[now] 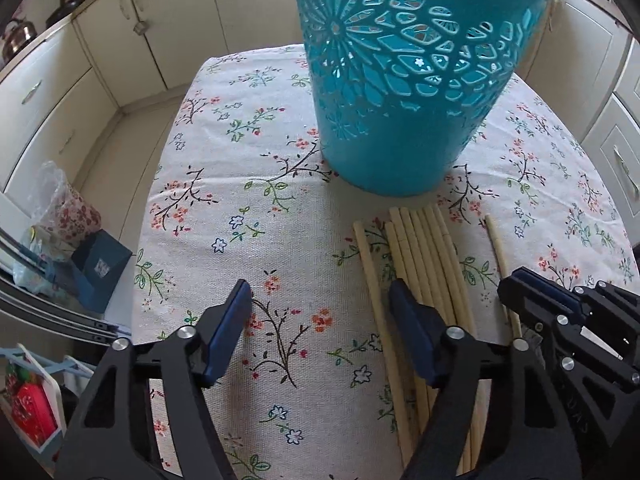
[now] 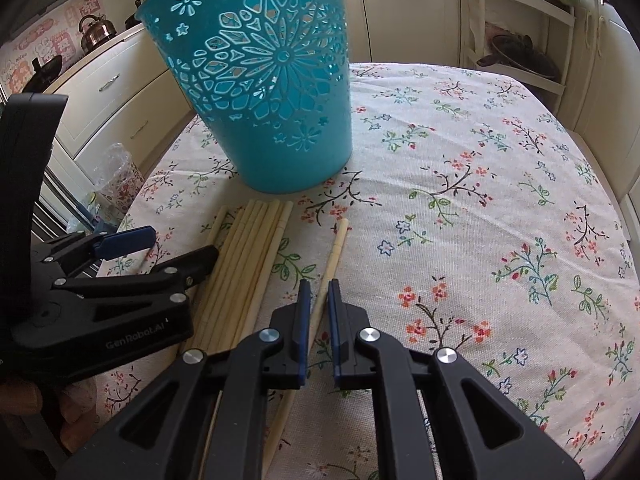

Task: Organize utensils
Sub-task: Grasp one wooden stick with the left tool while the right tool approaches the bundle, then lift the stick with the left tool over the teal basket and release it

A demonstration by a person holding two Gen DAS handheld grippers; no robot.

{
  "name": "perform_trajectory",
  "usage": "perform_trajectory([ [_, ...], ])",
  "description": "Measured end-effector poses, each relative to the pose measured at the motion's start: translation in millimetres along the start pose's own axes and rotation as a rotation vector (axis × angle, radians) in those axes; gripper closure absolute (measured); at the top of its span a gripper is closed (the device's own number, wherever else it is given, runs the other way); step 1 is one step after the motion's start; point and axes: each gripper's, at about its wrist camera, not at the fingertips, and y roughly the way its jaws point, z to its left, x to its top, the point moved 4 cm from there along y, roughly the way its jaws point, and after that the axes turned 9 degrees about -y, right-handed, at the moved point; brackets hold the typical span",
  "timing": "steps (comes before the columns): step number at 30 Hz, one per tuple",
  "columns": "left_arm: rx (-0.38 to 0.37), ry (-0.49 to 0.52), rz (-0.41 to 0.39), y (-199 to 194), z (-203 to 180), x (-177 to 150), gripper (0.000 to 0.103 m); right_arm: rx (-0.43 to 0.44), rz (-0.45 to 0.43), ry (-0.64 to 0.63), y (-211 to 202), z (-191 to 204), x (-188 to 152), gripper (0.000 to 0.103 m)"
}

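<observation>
Low in its own frame, the right gripper (image 2: 317, 320) narrowly brackets a single chopstick (image 2: 334, 256); whether it pinches is unclear. Left of it, the left gripper (image 1: 320, 320) gapes wide beside the chopstick bundle (image 1: 430, 256), below the teal basket (image 1: 400, 80) at upper centre on the floral tablecloth (image 1: 240, 200).

Home kitchen: cabinets (image 1: 132, 28), kettle (image 2: 96, 32).
</observation>
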Motion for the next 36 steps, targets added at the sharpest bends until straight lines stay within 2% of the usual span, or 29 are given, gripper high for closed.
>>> perform_trajectory([
  [3, -0.025, 0.018, -0.003, -2, -4, 0, 0.055, 0.001, -0.002, 0.002, 0, -1, 0, 0.093],
  [4, -0.032, 0.03, -0.002, -2, -7, 1, 0.065, 0.002, -0.002, 0.002, 0, -1, 0, 0.093],
  [5, -0.057, 0.053, 0.001, -3, -12, 1, 0.081, 0.002, -0.004, 0.003, 1, -1, 0, 0.093],
  [7, -0.079, 0.089, 0.016, -2, -19, 2, 0.096, 0.004, -0.007, 0.006, 1, -1, 0, 0.093],
  [8, -0.081, 0.103, 0.023, -3, -21, 3, 0.098, 0.005, -0.008, 0.007, 1, 0, 0, 0.093],
  [11, -0.135, 0.089, 0.036, -14, -16, 5, 0.098, 0.009, -0.01, 0.013, 1, 0, -1, 0.093],
  [13, -0.177, 0.058, -0.007, -37, -4, 11, 0.098, 0.012, -0.01, 0.018, 0, -1, -2, 0.093],
  [15, -0.256, 0.004, -0.081, -75, 14, 24, 0.098, 0.016, -0.009, 0.024, 0, -2, -1, 0.093],
  [19, -0.371, -0.045, -0.325, -163, 35, 72, 0.098, 0.026, -0.011, 0.034, 1, -3, -1, 0.091],
  [20, -0.405, -0.054, -0.414, -187, 35, 90, 0.098, 0.026, -0.012, 0.035, 1, -3, -1, 0.091],
  [23, -0.458, -0.075, -0.601, -222, 21, 128, 0.098, 0.03, -0.015, 0.04, 2, -3, -1, 0.091],
  [26, -0.464, -0.117, -0.704, -225, 6, 156, 0.098, 0.035, -0.022, 0.045, 3, -4, 0, 0.091],
  [28, -0.423, -0.153, -0.764, -214, -6, 177, 0.098, 0.038, -0.026, 0.049, 4, -4, 1, 0.091],
  [31, -0.376, -0.185, -0.775, -185, -20, 195, 0.098, 0.045, -0.029, 0.056, 3, -5, 0, 0.091],
  [36, -0.362, -0.199, -0.711, -143, -28, 200, 0.098, 0.043, -0.03, 0.053, 2, -6, -1, 0.091],
])
